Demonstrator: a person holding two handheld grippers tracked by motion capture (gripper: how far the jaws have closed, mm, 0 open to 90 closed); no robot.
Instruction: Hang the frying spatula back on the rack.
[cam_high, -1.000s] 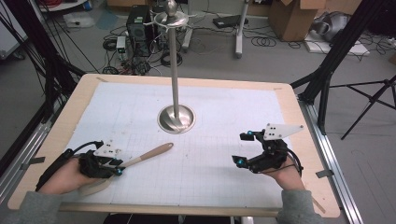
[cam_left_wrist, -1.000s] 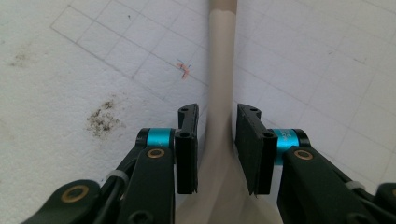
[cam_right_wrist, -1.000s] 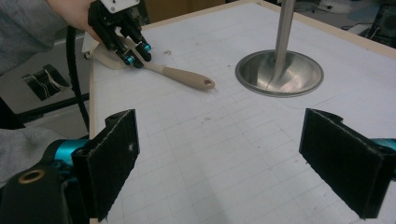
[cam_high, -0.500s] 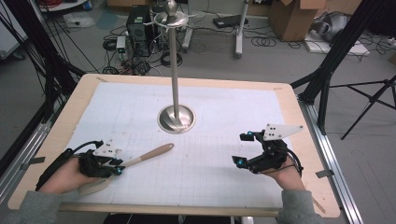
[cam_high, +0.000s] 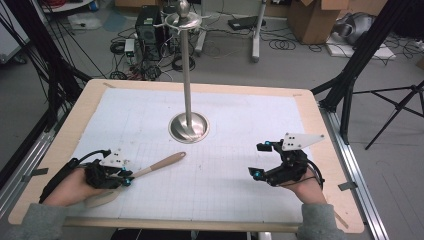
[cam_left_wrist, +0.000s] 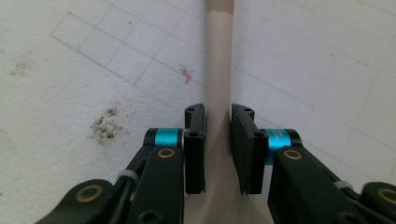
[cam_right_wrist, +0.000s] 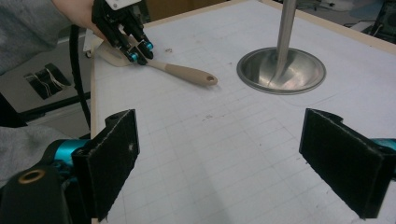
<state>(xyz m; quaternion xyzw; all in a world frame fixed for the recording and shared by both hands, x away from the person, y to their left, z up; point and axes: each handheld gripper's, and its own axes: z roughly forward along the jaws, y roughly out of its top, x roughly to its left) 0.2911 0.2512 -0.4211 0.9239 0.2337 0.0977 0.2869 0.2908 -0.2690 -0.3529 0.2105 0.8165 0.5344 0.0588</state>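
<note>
1. Beige and smooth, the spatula (cam_high: 150, 167) lies flat on the white gridded mat (cam_high: 225, 175) near the table's front left, its handle end pointing toward the metal stand (cam_high: 188, 125).
2. The left gripper (cam_left_wrist: 217, 121) straddles the spatula's neck; its jaws have just been closing and now sit narrow against both sides, though a firm pinch cannot be confirmed.
3. The right gripper (cam_right_wrist: 219, 154) hovers with jaws wide and nothing between them.
4. Judged from this, the grasp is nearly made; lifting the spatula, perhaps hanging it on the stand, remains.
</note>
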